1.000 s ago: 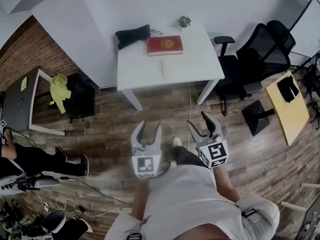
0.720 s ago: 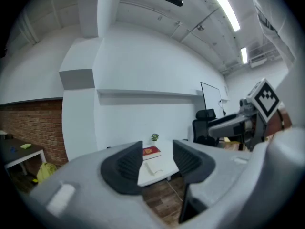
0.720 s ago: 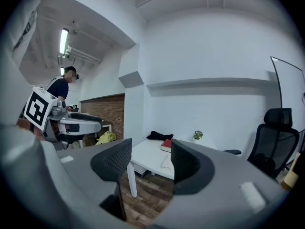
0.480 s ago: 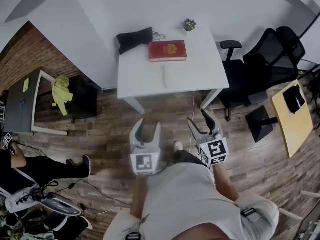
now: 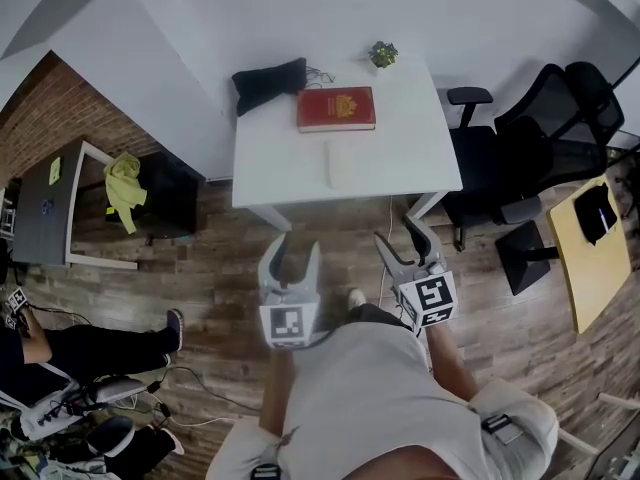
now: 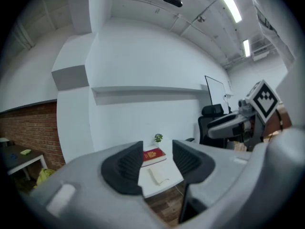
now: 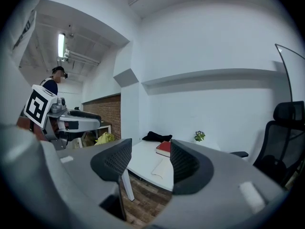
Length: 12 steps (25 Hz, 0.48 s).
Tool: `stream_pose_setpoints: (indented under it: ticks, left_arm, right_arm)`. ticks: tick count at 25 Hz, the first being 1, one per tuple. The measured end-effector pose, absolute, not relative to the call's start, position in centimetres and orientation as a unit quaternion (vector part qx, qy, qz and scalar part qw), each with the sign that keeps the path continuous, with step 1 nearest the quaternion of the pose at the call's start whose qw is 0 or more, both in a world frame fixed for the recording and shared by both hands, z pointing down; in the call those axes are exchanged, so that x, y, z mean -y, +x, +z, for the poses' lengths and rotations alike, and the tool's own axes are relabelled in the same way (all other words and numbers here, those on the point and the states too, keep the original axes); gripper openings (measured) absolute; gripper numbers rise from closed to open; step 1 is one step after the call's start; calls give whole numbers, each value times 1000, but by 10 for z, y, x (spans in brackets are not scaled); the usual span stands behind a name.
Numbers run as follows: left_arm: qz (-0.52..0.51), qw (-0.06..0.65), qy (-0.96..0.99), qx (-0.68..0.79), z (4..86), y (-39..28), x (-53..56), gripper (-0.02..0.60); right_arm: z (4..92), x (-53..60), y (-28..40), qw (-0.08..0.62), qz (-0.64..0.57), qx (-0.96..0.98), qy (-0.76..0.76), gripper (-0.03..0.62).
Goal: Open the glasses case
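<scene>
A white glasses case (image 5: 340,165) lies shut near the front edge of the white table (image 5: 280,158); it shows between the jaws in the left gripper view (image 6: 158,175) and in the right gripper view (image 7: 162,166). Behind it lie a red book (image 5: 336,109), a black bag (image 5: 268,80) and a small potted plant (image 5: 381,55). My left gripper (image 5: 298,250) (image 6: 157,163) and right gripper (image 5: 398,240) (image 7: 150,163) hover side by side over the wooden floor, short of the table, both open and empty.
Black office chairs (image 5: 530,128) stand right of the table, with a yellow side table (image 5: 590,238) beyond. A grey desk (image 5: 40,208) with a yellow-green cloth (image 5: 122,183) is at the left by the brick wall. A person's legs (image 5: 80,323) lie on the floor lower left.
Both grippers have advanced toward the white table, which now sits nearer and larger in the head view. Their jaws stay open as before.
</scene>
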State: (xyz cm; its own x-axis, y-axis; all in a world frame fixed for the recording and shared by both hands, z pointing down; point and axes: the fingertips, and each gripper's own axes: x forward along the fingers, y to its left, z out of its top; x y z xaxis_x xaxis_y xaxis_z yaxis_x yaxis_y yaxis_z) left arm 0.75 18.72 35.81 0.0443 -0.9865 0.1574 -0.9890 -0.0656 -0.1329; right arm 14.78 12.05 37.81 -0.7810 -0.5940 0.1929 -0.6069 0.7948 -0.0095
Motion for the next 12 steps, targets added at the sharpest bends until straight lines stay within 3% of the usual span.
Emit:
stream_pose_setpoints:
  ticks: [12]
  left_arm:
    - [105, 4, 715, 691, 358, -6, -146, 187]
  right_arm:
    - [380, -77, 128, 97, 33, 949, 298, 255]
